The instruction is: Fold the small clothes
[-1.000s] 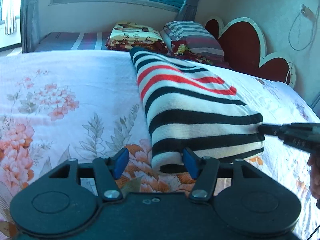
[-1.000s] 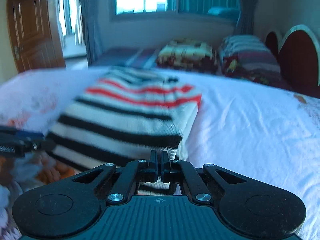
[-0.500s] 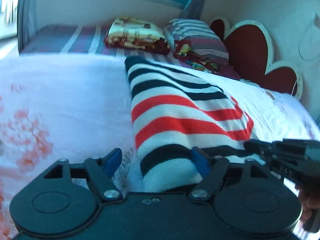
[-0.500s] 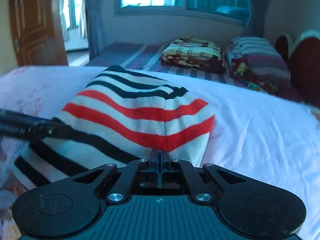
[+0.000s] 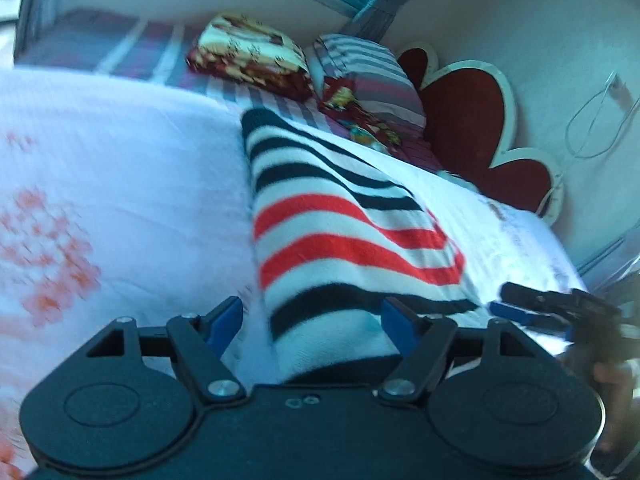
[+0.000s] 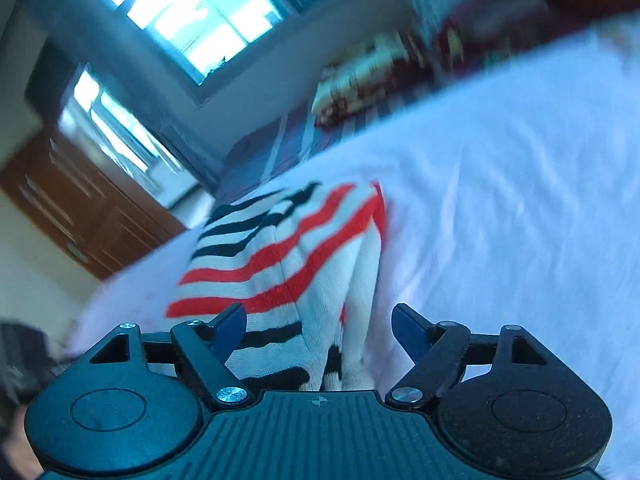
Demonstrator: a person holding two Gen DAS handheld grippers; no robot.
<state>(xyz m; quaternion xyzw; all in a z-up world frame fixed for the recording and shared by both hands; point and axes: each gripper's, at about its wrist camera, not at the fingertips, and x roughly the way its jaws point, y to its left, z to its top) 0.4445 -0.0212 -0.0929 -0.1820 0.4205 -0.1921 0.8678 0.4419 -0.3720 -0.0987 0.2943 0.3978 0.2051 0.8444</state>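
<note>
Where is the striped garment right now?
The striped garment lies folded on the white bedsheet, between the open jaws of both grippers, with the pillows beyond it.

A small knitted garment (image 5: 340,232) in white with black and red stripes lies folded into a long, narrow bundle on the bed. Its near end is thick and rounded, its layers doubled over and slightly rumpled.

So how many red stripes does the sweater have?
2 on the sweater: both cross its middle, one farther from the camera, one nearer, between black stripes. More could hide in the fold or underneath.
</note>
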